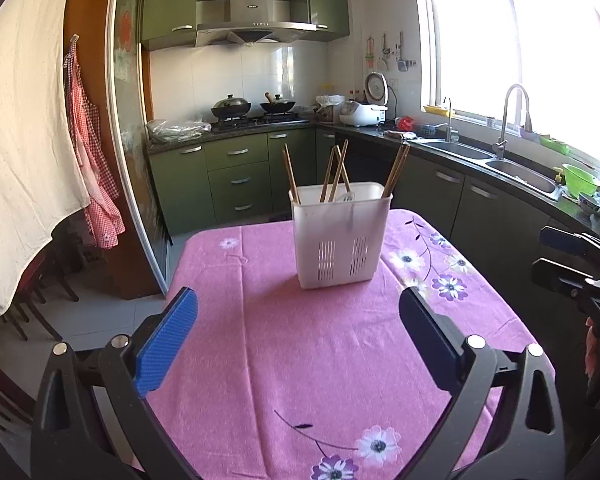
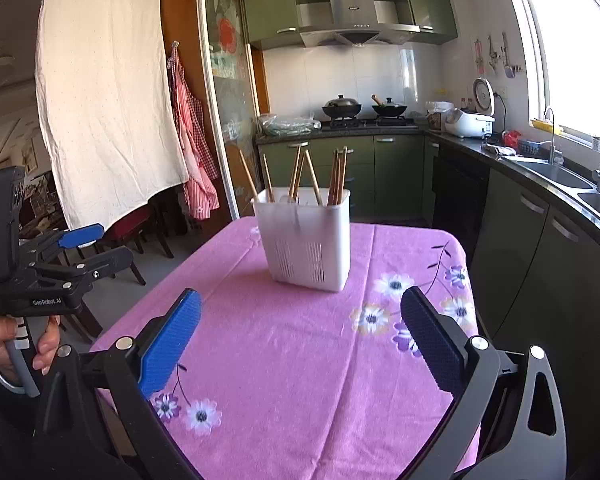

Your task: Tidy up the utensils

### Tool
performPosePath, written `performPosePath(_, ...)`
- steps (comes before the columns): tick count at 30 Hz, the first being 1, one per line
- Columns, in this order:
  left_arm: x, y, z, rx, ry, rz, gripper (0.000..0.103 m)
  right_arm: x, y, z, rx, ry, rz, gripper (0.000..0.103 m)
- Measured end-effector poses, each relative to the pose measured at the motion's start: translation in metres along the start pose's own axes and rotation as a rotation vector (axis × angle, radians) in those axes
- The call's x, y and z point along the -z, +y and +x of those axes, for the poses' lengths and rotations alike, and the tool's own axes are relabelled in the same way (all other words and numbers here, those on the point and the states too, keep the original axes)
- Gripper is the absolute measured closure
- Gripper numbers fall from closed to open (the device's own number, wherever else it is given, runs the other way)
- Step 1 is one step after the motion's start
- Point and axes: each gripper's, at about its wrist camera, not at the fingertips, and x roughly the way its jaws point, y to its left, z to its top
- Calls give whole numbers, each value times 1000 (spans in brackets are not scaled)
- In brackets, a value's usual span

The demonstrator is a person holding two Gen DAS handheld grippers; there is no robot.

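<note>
Blue ribbed pads front the left gripper in its own wrist view, its black jaws spread wide with nothing between them, only bare cloth. It tilts down over the pink floral tablecloth that covers the table. Well ahead, at the cloth's far end, stands the white slotted plastic utensil holder, upright, with brown wooden chopsticks leaning inside it in several bunches (a pale utensil also shows inside the rim, too small to identify). Nothing lies between the jaws and the holder. At the right edge the right gripper pokes in beyond the table's side. Behind are green kitchen cabinets, two black woks on the hob, and a steel sink under a bright window.

From the right wrist view, the right gripper also hangs released, jaws wide and empty, angled down over the same cloth. The holder stands ahead, slightly left of centre, chopsticks upright within. At far left a hand grips the handle of the left gripper, which sits off the table's edge, apart from everything. A white hanging sheet drapes behind it.
</note>
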Motion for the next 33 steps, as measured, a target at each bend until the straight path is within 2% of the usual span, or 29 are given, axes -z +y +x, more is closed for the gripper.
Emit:
performPosePath(5, 24, 5, -8, -15, 24, -31, 7, 27, 5, -16, 35, 6, -3, 5)
performPosePath(8, 30, 11, -14, -7, 33, -66, 7, 30, 4, -26, 25, -13, 20, 5)
performPosePath(23, 34, 31, -24, -29, 40, -124, 7, 14, 16, -43, 94, -61, -11, 5)
performPosePath(33, 31, 32, -26, -22, 38, -126, 7, 13, 21, -49, 90, -63, -18, 5)
